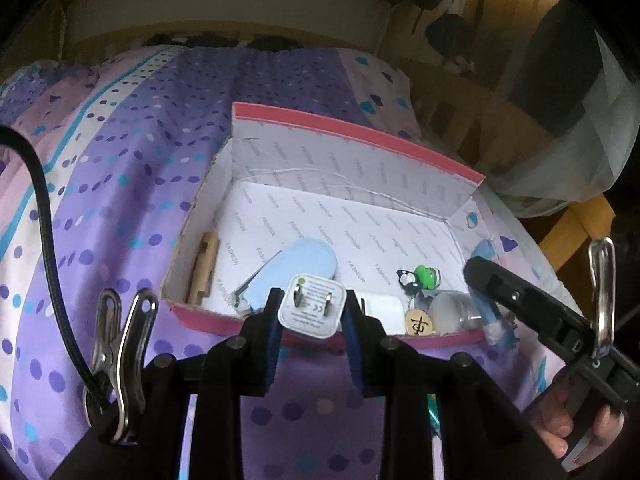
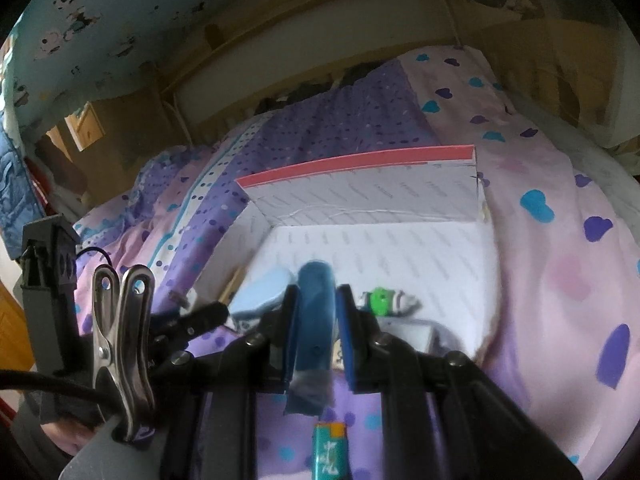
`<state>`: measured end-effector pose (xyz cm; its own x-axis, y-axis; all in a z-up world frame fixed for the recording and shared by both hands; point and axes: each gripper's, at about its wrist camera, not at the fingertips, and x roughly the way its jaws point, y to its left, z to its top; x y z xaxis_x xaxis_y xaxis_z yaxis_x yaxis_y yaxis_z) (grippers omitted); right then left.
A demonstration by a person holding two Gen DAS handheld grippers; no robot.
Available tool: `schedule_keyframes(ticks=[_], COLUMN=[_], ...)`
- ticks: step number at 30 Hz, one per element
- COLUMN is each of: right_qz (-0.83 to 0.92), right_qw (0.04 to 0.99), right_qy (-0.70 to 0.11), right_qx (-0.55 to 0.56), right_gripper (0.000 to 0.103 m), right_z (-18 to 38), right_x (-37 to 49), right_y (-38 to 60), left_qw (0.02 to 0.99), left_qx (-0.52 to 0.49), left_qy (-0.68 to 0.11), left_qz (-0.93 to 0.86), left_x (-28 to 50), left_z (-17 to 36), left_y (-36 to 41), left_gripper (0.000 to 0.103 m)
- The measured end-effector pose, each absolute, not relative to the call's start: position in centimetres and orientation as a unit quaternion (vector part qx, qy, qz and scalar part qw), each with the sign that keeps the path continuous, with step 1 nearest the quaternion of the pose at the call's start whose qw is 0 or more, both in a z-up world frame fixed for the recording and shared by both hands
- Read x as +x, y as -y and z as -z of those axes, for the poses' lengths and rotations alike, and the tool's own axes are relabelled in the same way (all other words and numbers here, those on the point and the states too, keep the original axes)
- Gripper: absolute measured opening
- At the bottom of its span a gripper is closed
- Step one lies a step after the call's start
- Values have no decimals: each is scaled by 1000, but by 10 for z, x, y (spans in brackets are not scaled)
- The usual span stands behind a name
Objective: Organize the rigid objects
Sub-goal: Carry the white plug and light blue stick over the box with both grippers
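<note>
Both grippers, left (image 1: 313,312) and right (image 2: 318,322), grip items over the box (image 1: 360,136).

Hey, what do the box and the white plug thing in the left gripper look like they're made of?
Box: likely cardboard, matte printed paper lining, ragged brown cut edge. Plug adapter: smooth, slightly glossy white plastic body with two dull metal prongs.

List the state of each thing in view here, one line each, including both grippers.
Left gripper: shut on the white square plug adapter, prongs facing the camera.
Right gripper: shut on the blue rounded plastic tool.
Pink-edged cardboard box: open, partly filled.
Light blue oval case: lying inside the box.
Green lighter: lying on the bedspread outside the box.
</note>
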<state>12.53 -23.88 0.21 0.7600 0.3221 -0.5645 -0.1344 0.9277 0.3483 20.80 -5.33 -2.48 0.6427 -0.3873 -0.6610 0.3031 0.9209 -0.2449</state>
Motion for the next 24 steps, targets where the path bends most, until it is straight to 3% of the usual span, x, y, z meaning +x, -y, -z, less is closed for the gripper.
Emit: schedule_keyframes(ticks=[24], right_qz=[-153], right_qw=[876], right_qy=[-442], right_qx=[122], right_gripper=[19], right_z=[36], right_x=[184], right_y=[226], left_qw=[896], left_qx=[44], left_qy=[-385], left_qz=[219], left_x=[241], left_z=[52], left_y=[102], left_gripper=[29])
